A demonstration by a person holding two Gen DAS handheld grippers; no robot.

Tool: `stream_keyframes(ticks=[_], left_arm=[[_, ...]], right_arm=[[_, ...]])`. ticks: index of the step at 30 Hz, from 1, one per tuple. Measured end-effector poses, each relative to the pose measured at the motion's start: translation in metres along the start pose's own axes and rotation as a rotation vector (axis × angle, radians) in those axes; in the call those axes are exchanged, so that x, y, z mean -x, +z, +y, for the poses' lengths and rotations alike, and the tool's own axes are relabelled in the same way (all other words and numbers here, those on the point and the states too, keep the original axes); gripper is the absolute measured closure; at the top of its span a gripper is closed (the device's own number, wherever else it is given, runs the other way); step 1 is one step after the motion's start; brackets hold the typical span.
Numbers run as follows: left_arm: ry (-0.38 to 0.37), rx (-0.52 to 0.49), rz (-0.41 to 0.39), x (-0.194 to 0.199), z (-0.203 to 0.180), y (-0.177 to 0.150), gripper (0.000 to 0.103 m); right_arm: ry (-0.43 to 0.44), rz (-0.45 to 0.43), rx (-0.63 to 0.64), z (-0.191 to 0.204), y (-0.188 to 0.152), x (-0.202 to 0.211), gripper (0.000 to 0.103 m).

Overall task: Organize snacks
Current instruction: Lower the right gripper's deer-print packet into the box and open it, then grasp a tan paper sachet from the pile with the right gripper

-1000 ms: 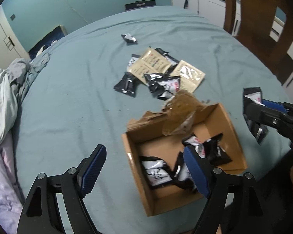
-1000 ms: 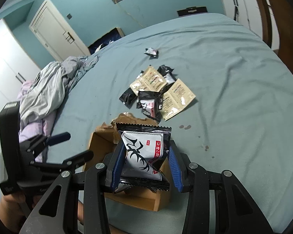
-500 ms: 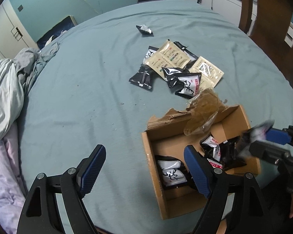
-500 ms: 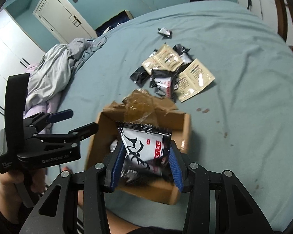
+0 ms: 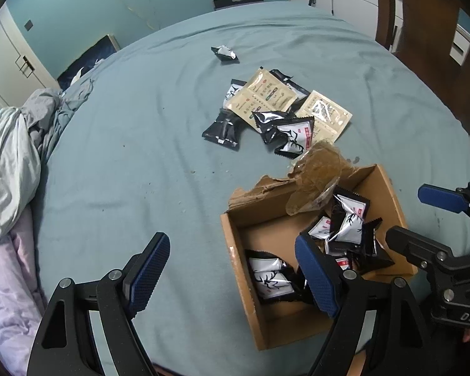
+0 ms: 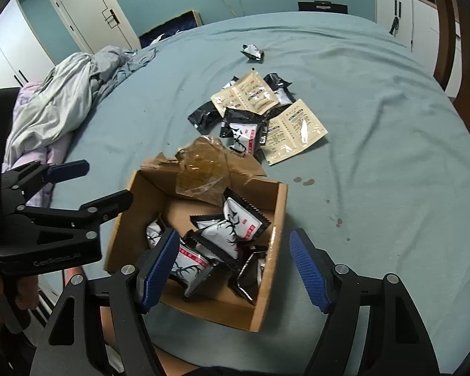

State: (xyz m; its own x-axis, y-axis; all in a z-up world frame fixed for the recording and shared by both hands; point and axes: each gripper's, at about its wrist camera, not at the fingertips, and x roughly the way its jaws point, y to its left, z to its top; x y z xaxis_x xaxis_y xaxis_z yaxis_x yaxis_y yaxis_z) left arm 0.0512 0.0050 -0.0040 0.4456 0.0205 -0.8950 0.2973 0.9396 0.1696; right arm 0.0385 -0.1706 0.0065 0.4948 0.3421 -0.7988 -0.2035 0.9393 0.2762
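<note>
R gripper [image 6: 232, 269] jaws just opened wide, nothing btwn; pkt [image 6: 235, 225] lies in box [image 6: 279, 206]. L gripper [image 5: 235, 275] wide, empty. Loose snack pile [image 5: 279, 112] beyond box. I judge pkts light, crinkly, slick — pinch across flat middle, not seam.

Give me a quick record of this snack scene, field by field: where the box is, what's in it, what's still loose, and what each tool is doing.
surface: round table with teal cloth
box: open cardboard box near the table's front edge, torn flap with tape
in box: several black-and-white snack packets
loose pile: black packets and two beige sachets beyond the box
stray: one small packet farther back
right tool: over the box, jaws just opened, nothing between them
left tool: open, empty, beside the box
</note>
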Motion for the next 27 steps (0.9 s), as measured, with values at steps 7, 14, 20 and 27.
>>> stream_keyframes(ticks=[7,14,20,27], left_arm=[[0.006,-0.015,-0.003,0.001,-0.003,0.000,0.019],[-0.013,-0.014,0.011,-0.001,-0.004,0.000,0.018],[-0.026,-0.019,0.022,-0.004,-0.006,0.000,0.018],[-0.033,-0.019,0.034,-0.009,-0.008,0.003,0.018]], right_arm=[[-0.017,-0.011,-0.009,-0.004,0.002,0.003,0.031],[-0.028,-0.006,-0.028,-0.011,0.008,-0.002,0.031],[-0.029,-0.011,-0.071,-0.024,0.022,-0.006,0.031],[-0.067,0.012,-0.097,-0.045,0.048,-0.026,0.031]])
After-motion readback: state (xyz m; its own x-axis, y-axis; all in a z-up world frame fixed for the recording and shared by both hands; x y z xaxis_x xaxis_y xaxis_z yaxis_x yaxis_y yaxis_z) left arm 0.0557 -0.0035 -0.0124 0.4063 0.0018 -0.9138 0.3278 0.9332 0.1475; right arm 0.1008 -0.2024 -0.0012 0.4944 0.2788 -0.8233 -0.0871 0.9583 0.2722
